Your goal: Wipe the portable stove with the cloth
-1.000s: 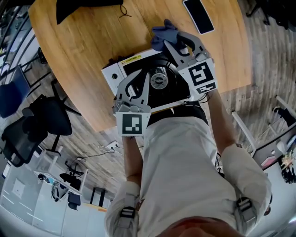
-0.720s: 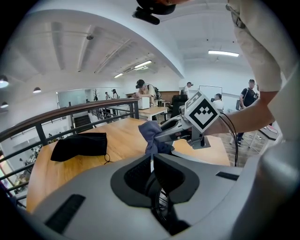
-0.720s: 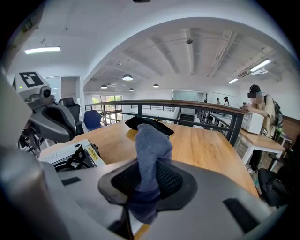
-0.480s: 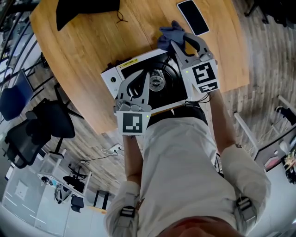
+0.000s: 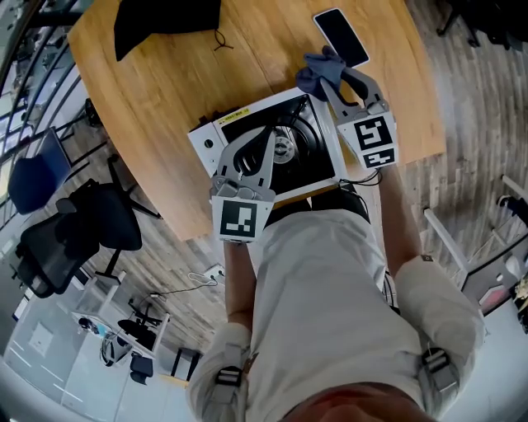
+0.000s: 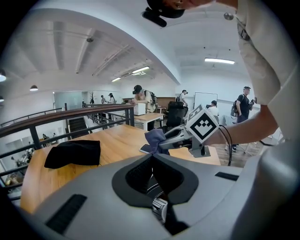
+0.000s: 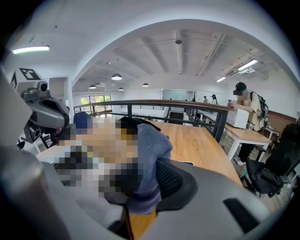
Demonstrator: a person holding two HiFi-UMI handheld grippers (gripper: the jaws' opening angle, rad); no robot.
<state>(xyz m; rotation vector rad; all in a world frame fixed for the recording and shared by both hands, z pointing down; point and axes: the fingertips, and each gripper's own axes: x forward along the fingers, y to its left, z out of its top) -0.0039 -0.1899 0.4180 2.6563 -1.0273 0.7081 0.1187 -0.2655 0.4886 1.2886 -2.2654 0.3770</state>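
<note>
Left gripper (image 6: pixel 151 158): jaws together, pad tips meeting, nothing between them. They have just been closing, on air.
Left gripper, place: above the black top of the stove (image 5: pixel 208 142); the burner (image 5: pixel 285 148) sits just beyond and below the jaw tips. Contact with the stove cannot be told.
Right gripper (image 5: pixel 332 76): jaws clamped on the cloth (image 5: pixel 312 76). One fold stands up past the pads and the rest hangs below them.
Cloth, place: in the right jaws, at the stove's far right corner. The phone (image 5: pixel 340 37) lies just past the jaw tips on the worktop (image 5: pixel 165 107). Whether the cloth presses on the stove or hangs clear of it is not readable.
Change, right side: a second ago the cloth sat farther left along the stove's far edge, with a wider gap to the phone. Now it is at the corner with the phone near.
Change, left side: the jaws were slightly apart and are now shut; the gripper is over the burner as before.
Other: a black bundle (image 5: pixel 169 21) lies well apart from both jaws, on the far left of the worktop.
Reading: looks like one stroke along the far edge has reached its end. Most of the black top appears still to be covered, so the wipe seems early to midway.
Left gripper's role: likely only steadying, since it holds nothing.
</note>
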